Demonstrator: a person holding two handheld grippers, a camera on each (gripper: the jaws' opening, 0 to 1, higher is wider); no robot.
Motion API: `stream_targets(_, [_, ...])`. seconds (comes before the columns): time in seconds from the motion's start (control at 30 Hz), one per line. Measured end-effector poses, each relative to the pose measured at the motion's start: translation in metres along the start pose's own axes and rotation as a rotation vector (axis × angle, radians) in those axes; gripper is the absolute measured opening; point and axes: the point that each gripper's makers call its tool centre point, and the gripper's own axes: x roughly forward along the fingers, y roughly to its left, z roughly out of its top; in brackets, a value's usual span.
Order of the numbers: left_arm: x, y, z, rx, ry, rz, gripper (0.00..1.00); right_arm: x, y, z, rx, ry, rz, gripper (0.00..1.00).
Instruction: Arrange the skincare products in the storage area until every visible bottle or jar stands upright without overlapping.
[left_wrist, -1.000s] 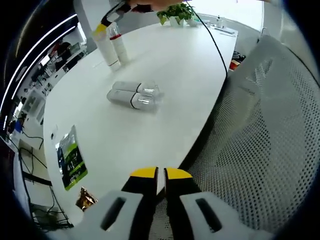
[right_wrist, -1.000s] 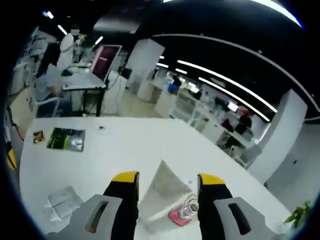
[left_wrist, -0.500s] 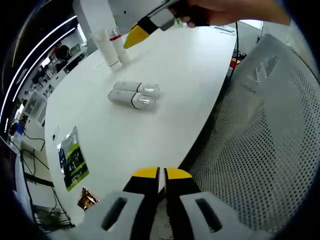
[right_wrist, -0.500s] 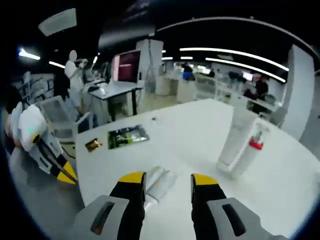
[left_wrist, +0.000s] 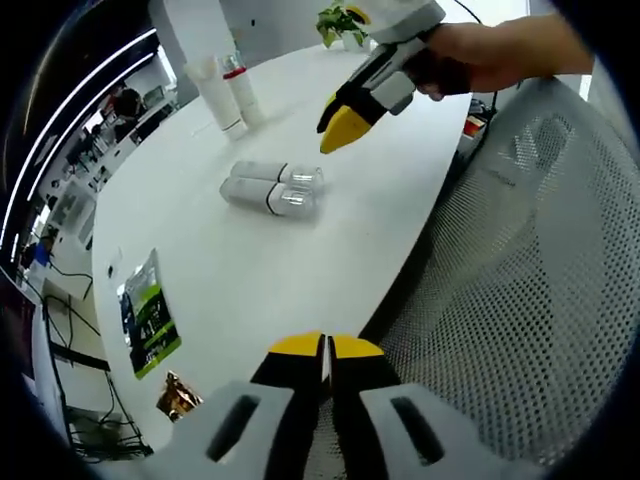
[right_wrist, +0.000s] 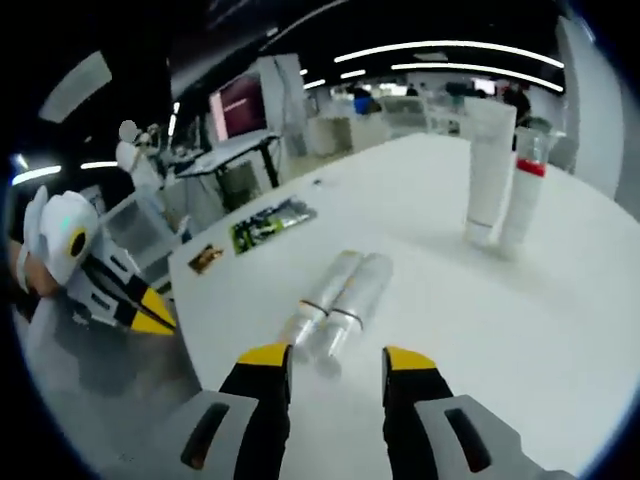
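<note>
White, smooth-sided twin bottles with clear caps (right_wrist: 338, 302) lie touching, so the parted right gripper (right_wrist: 335, 362) may roll one; the left gripper (left_wrist: 323, 346) sits pressed together.

An open-plan office: long ceiling light strips (right_wrist: 440, 50) at twelve o'clock, rows of desks (right_wrist: 235, 155) with a monitor (right_wrist: 238, 103) at eleven, a mesh chair (left_wrist: 520, 270) beside the white worktop (left_wrist: 400, 150).

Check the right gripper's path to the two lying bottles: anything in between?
Nothing visible. The right gripper, jaws open, points at the two lying bottles with only bare white table between. The standing tube and red-collared bottle are off to the side, beyond them.
</note>
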Motion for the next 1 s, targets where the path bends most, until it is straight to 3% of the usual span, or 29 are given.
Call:
stream_targets(0.2, [-0.002,0.007,0.0,-0.021,-0.01,0.028,0.0,0.024,-0.003,-0.006,0.027,0.042,-0.023,0.32])
stream_targets(0.43, [-0.002,0.008,-0.001,-0.023,-0.009,0.024,0.0,0.037,0.005,-0.008,-0.01,0.082,-0.008,0.29])
stream_targets(0.8, [0.001,0.0,-0.007,-0.019,0.025,-0.014,0.0,0.025,-0.017,-0.015,-0.001,0.081,-0.08,0.24])
stream_targets(0.93, [0.001,0.001,-0.005,-0.025,0.014,-0.013,0.0,0.031,-0.023,-0.018,0.009,0.084,-0.087,0.28])
stream_targets(1.0, [0.002,-0.001,-0.006,-0.022,0.021,-0.022,0.0,0.034,-0.026,-0.024,-0.024,0.134,-0.092,0.26])
